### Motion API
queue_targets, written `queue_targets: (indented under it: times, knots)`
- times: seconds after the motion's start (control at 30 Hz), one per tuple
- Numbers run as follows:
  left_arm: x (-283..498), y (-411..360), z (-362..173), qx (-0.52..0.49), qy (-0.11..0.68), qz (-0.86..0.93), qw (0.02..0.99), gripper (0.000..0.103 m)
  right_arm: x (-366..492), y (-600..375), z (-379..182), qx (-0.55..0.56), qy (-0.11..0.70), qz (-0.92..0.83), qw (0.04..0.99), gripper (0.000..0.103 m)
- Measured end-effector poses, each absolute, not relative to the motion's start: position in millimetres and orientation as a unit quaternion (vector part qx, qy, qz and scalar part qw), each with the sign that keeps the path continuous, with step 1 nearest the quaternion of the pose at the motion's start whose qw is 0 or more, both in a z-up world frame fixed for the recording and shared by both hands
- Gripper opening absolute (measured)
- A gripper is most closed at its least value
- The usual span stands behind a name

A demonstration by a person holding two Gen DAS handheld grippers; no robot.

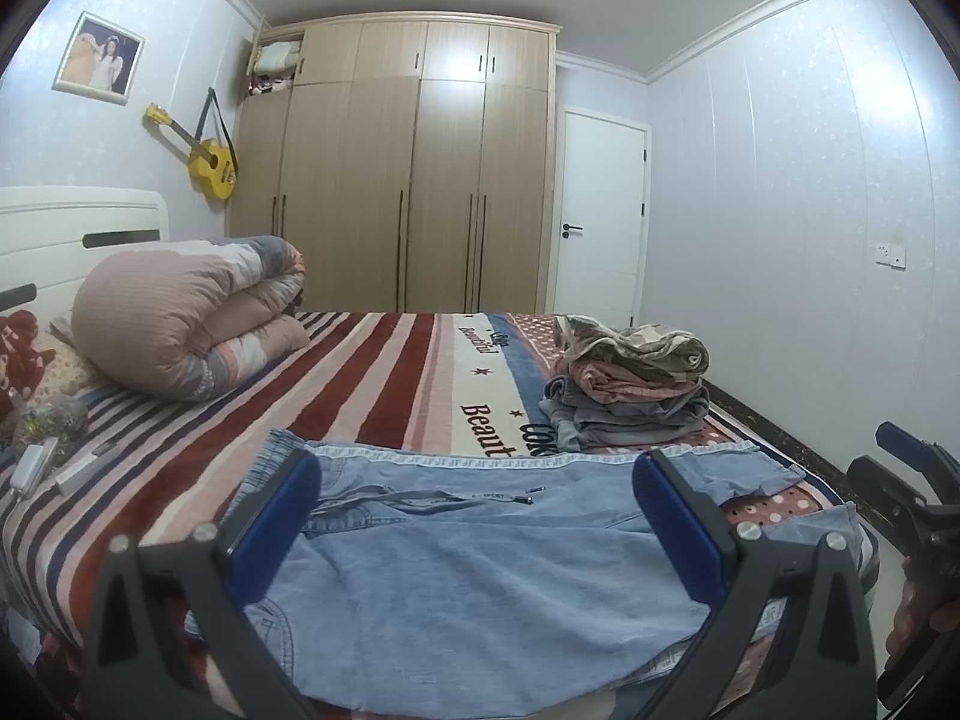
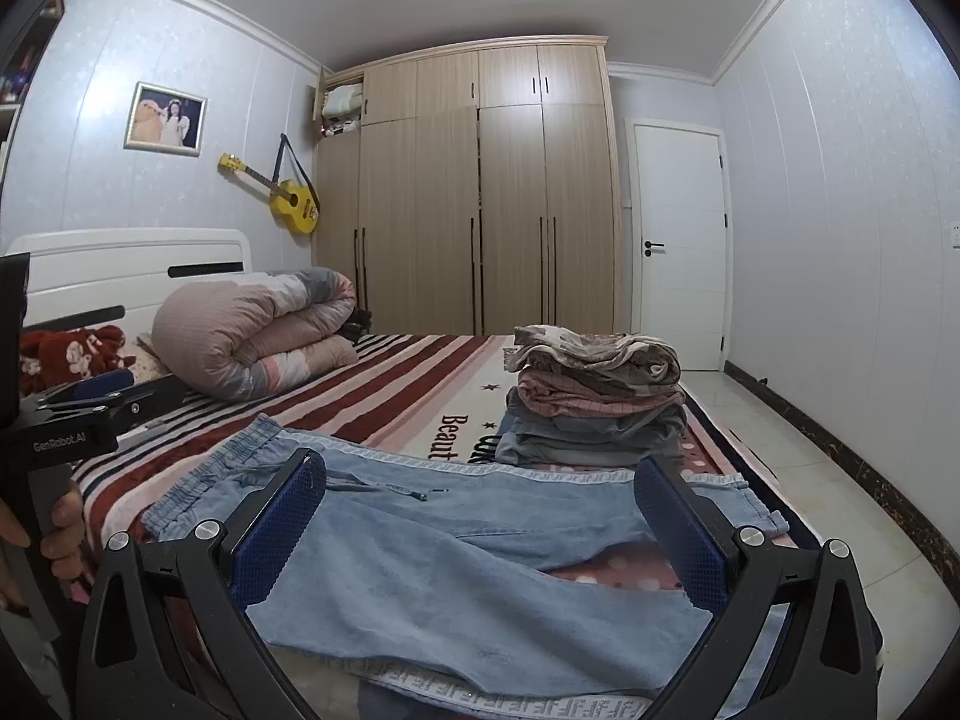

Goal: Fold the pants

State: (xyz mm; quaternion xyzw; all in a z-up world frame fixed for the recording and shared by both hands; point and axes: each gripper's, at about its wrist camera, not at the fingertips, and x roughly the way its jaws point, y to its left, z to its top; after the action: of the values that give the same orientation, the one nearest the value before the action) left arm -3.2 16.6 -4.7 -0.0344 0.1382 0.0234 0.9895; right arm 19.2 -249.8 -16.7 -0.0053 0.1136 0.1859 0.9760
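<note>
Denim pants [image 1: 474,564] lie spread across the near end of the striped blanket [image 1: 372,384], light blue, with the elastic waistband toward my left and the legs running off to the right. I see a patterned side tape along the far edge and a drawstring lying loose on the fabric near the waist. In the right wrist view the pants [image 2: 480,564] look folded lengthwise, one leg over the other, with the lower leg's tape edge showing at the near side.

My left gripper [image 1: 477,516] hangs over the pants with its blue-padded jaws spread wide, nothing between them. My right gripper [image 2: 480,516] is likewise wide apart and holds nothing, poised over the middle of the garment. From the left wrist camera I catch the right gripper [image 1: 912,480] at the far right edge; from the right wrist camera the left gripper [image 2: 90,402] sits at the left edge, with the hand [image 2: 60,522] on its handle.

Beyond the pants, toward the right, stands a stack of folded clothes [image 1: 630,390]. A rolled duvet [image 1: 186,318] rests near the white headboard [image 1: 78,234] on the left. Behind the bed are a wooden wardrobe [image 1: 408,180], a white door [image 1: 600,210], a yellow guitar [image 1: 207,162] and a framed photo [image 1: 99,57] on the wall.
</note>
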Motion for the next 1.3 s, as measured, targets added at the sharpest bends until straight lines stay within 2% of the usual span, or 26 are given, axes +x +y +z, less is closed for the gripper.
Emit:
queue_targets:
  times: [0.57,0.83,1.07,1.3]
  knots:
    - [1,17,-11,-0.025,0.143,0.024,0.989,0.102,14,-249,-15,-0.022,0.099,0.157,0.982,0.102]
    - [14,29,-26,-0.035,0.174,0.035,0.983,0.102,26,-246,-26,-0.054,0.136,0.173,0.974,0.102]
    - [20,65,-58,-0.055,0.217,0.031,0.974,0.102,48,-264,-57,-0.056,0.199,0.14,0.968,0.102]
    - [12,128,-132,-0.14,0.285,0.061,0.946,0.102,60,-269,-87,-0.039,0.255,0.107,0.96,0.102]
